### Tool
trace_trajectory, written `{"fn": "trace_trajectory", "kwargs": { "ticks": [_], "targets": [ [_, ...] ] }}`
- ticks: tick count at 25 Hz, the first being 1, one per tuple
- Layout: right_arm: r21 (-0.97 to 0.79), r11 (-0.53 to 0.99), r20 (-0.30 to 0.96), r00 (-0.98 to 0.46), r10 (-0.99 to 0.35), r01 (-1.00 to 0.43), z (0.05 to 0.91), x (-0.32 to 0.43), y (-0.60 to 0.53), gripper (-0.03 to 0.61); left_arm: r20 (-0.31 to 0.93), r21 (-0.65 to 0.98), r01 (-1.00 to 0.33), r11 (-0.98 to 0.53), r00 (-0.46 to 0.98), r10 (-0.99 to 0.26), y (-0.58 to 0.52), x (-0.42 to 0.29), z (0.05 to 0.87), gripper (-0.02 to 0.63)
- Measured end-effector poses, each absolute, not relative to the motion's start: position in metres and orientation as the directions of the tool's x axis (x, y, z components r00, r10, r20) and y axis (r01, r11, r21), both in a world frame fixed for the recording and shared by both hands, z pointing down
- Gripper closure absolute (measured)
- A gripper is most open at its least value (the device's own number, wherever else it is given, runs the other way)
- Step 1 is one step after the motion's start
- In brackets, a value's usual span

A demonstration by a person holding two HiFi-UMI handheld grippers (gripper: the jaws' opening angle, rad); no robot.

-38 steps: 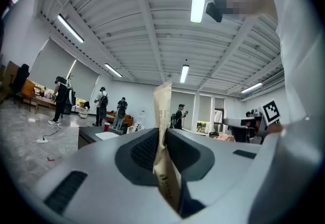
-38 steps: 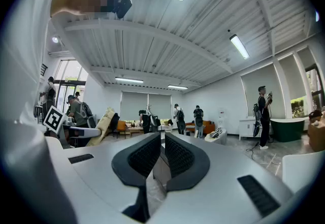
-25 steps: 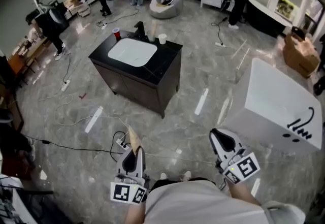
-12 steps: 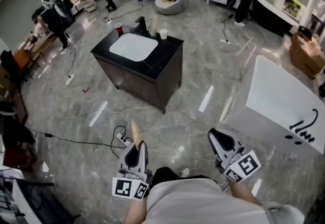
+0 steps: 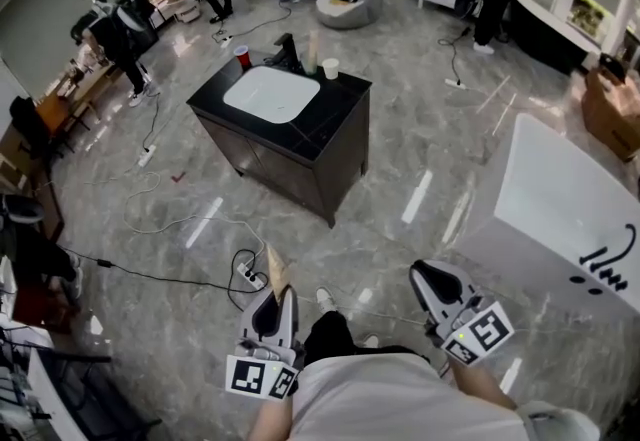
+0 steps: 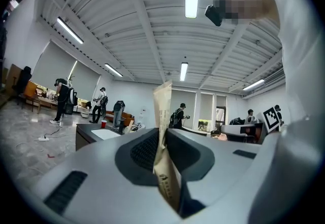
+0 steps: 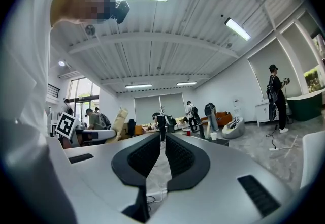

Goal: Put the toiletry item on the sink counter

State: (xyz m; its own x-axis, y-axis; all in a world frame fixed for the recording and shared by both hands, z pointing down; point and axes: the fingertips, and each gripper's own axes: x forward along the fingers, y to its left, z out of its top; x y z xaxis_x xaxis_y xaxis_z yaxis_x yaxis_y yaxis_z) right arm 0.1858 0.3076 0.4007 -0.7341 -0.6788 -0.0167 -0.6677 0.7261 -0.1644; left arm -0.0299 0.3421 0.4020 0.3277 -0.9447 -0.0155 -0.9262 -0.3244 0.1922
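Observation:
My left gripper [image 5: 273, 295] is shut on a thin tan toiletry sachet [image 5: 277, 270], which sticks up past the fingertips. In the left gripper view the sachet [image 6: 163, 131] stands upright, pinched between the two dark pads. My right gripper [image 5: 431, 280] is shut with nothing in it; only a thin slit shows between its pads [image 7: 179, 157]. The black sink counter [image 5: 335, 124] with its white basin [image 5: 271, 94] stands a few steps ahead on the floor, apart from both grippers. It also shows far off as the counter [image 6: 90, 130] in the left gripper view.
On the counter stand a red cup [image 5: 241, 56], a white cup [image 5: 330, 68], a dark faucet [image 5: 288, 51] and a tall tan item [image 5: 311, 49]. A white bathtub [image 5: 560, 209] is at right. Cables and a power strip [image 5: 246, 278] lie by my feet. People stand at the back.
The view has shifted as the person steps forward; the counter sits slightly lower and further right in view. Both grippers keep their pose, the sachet still held.

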Motion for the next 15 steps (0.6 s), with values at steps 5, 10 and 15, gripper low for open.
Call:
{"fn": "trace_trajectory", "kwargs": {
  "ticks": [5, 10, 15],
  "targets": [
    [-0.167, 0.716, -0.017, -0.724, -0.69, -0.678, 0.406, 0.185, 0.284, 0.526, -0.02, 0.196, -0.921, -0.337, 0.34, -0.94, 0.316, -0.033, 0.411, 0.568],
    [-0.123, 0.702, -0.023, -0.705, -0.709, -0.702, 0.404, 0.18, 0.233, 0.526, -0.043, 0.219, -0.908, -0.358, 0.358, -0.933, 0.259, -0.041, 0.423, 0.568],
    [-0.109, 0.693, -0.028, -0.695, -0.719, -0.712, 0.393, 0.157, 0.172, 0.526, -0.047, 0.207, -0.905, -0.372, 0.371, -0.928, 0.196, -0.067, 0.418, 0.568]
  ]
}}
